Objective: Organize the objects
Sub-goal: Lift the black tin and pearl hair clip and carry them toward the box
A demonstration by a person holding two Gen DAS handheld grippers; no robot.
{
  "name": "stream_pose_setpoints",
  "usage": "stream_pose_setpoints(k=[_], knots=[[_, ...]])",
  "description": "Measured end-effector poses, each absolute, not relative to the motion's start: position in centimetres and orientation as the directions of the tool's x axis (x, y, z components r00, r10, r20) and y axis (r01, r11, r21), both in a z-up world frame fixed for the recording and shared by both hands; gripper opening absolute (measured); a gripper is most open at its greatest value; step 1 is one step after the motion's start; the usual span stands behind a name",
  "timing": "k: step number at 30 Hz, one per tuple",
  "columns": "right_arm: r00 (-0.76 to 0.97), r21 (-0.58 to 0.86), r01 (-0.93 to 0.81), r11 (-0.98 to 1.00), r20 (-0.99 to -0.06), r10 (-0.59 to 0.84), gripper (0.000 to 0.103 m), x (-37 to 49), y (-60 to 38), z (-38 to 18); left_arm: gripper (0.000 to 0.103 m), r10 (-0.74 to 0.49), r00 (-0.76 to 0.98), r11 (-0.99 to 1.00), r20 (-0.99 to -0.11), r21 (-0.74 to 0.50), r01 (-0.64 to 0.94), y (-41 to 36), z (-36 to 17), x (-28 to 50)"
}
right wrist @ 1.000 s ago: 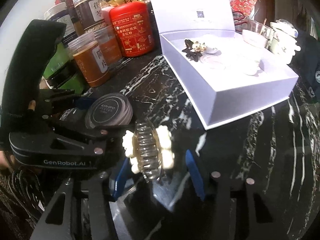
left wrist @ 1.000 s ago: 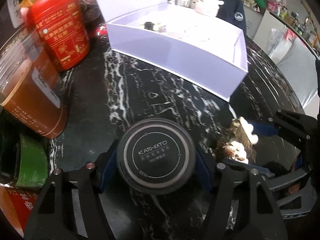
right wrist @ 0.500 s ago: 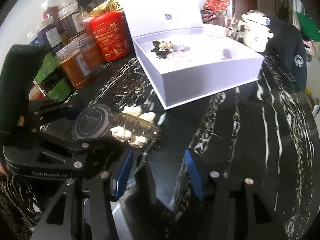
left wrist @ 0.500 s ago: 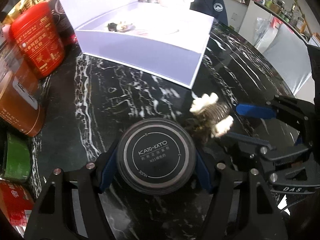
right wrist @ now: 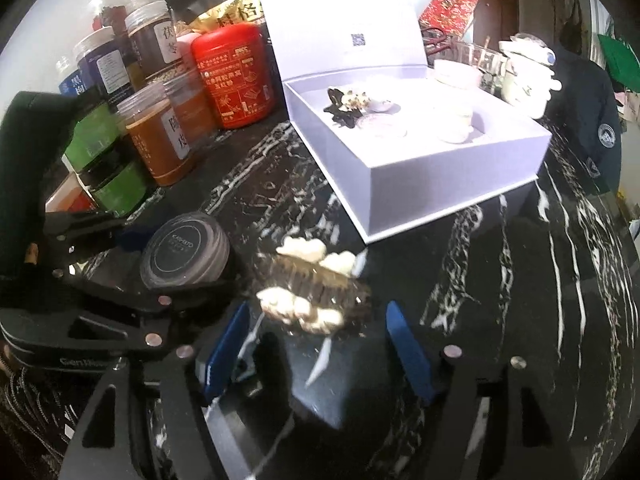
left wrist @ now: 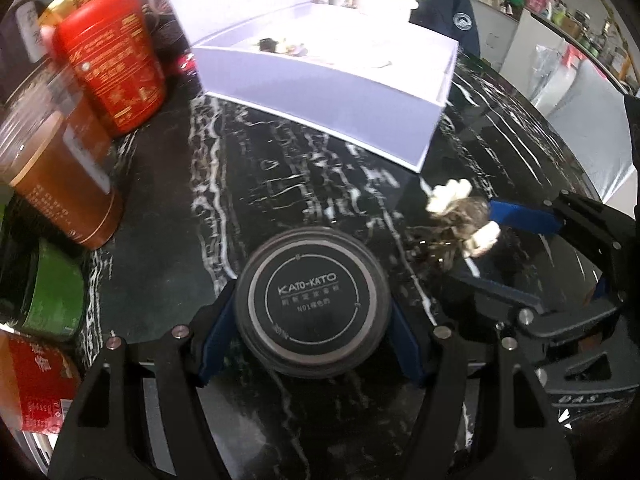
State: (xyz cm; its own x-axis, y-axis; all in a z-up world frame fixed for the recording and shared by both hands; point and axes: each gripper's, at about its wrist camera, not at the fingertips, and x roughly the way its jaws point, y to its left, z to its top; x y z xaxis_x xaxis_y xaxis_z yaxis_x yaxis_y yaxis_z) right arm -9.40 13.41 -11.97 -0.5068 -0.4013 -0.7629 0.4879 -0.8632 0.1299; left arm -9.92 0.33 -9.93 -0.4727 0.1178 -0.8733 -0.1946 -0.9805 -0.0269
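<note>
Left gripper angled steeply down, jaws closed on a round black jar. Right gripper angled down, jaws opening, pads touching nothing.

1. We see the white box blown out by glare on its far side.
2. Below the box, the dark marble table stays dim.
3. Left of it the jars blur (fisheye edges bend and darken).

A round black jar lid carried grey lettering inside 1 thin ring, the black marble tabletop was veined white, the open pale lilac cardboard box stood plain, and the clear claw hair clip bore cream flowers.
</note>
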Motion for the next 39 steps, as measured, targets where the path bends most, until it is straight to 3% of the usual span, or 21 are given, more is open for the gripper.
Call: stream_pose_setpoints(k=[4,26,31,35,39], knots=[[-0.505,0.149,0.489,-0.860,-0.756,-0.418,0.052,-9.7,13.4,-11.8,0.067,0.122,-0.472,-0.983,-0.873,-0.042,-0.176,-0.6,-10.0,-9.9],[-0.539,0.092,0.424,-0.901,-0.774,-0.333,0.053,-7.7,17.6,-11.4,0.068,0.134,-0.480,-0.972,-0.867,-0.020,-0.236,1.8,-10.0,-9.5],[-0.527,0.108,0.424,-0.899,-0.778,-0.342,0.062,-8.1,17.2,-11.7,0.068,0.134,-0.486,-0.968,-0.864,-0.009,-0.250,2.5,-10.0,-9.5],[-0.519,0.117,0.421,-0.900,-0.782,-0.344,0.064,-8.5,16.8,-12.2,0.077,0.132,-0.477,-0.970,-0.869,-0.015,-0.242,2.5,-10.1,-9.7],[-0.521,0.122,0.421,-0.899,-0.779,-0.350,0.064,-8.5,16.8,-12.3,0.077,0.138,-0.484,-0.969,-0.864,-0.017,-0.246,2.4,-10.2,-9.7]])
